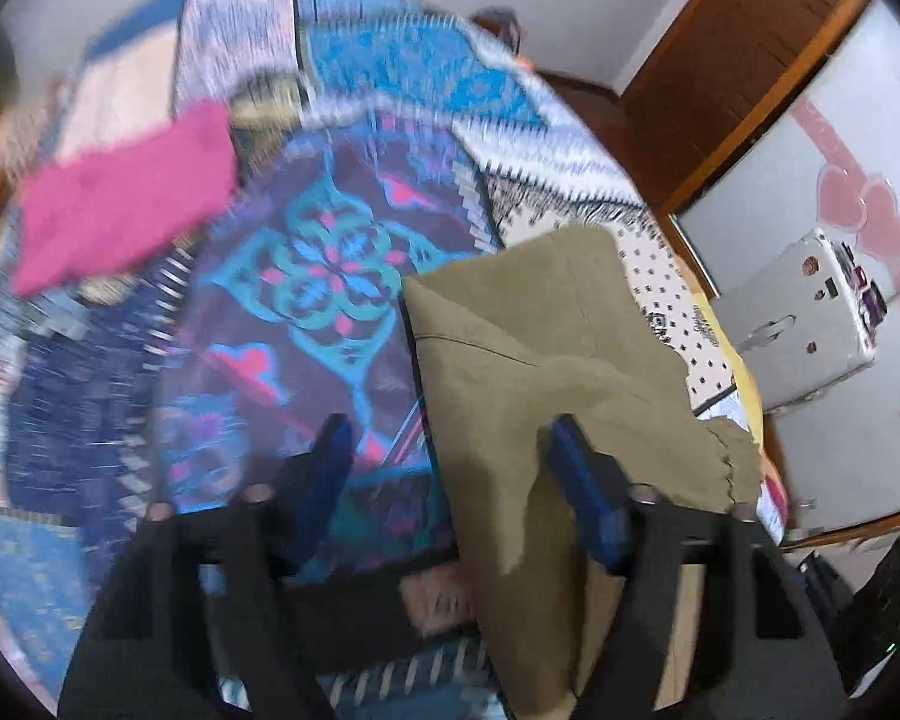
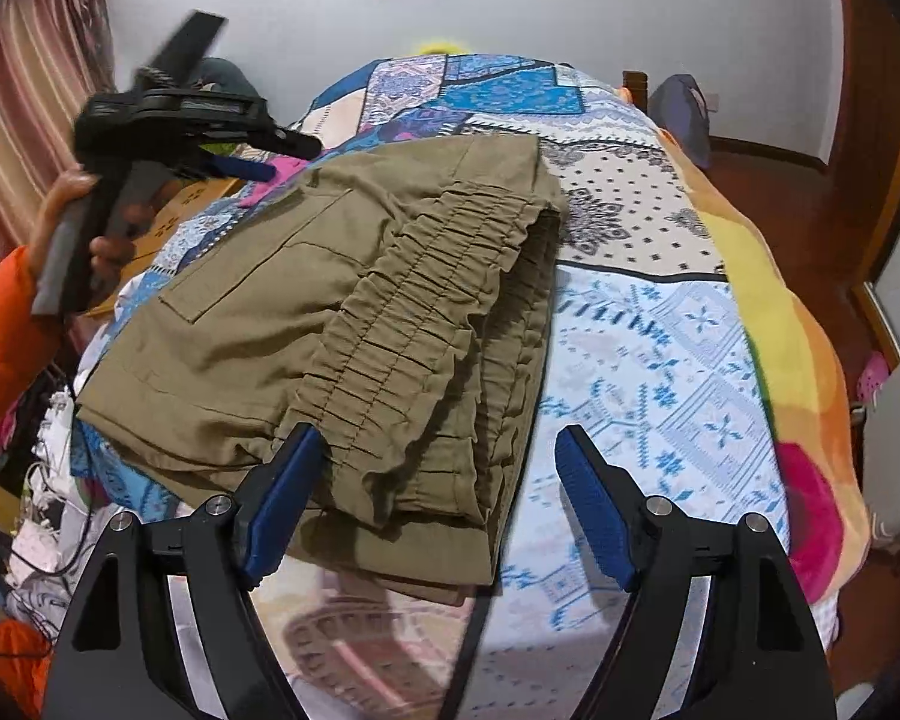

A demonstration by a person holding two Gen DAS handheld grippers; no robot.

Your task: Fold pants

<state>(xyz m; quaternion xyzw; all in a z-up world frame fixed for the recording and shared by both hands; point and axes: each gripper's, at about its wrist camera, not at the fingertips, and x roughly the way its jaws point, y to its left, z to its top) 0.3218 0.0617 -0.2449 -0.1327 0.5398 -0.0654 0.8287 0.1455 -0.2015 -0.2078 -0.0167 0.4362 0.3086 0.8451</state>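
- The olive pants lie folded on the patchwork bedspread, filling the centre and left of the right wrist view, elastic waistband facing the camera.
- The right gripper hangs low in frame, jaws spread, its left finger over the pants' near edge.
- The left gripper has jaws spread; the pants sit at lower right of its blurred view.
- A pink cloth lies at upper left.

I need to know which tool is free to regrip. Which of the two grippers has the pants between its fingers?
The right gripper: its open fingers straddle the olive pants' gathered waistband. The left gripper is raised above the bed, apart from them.
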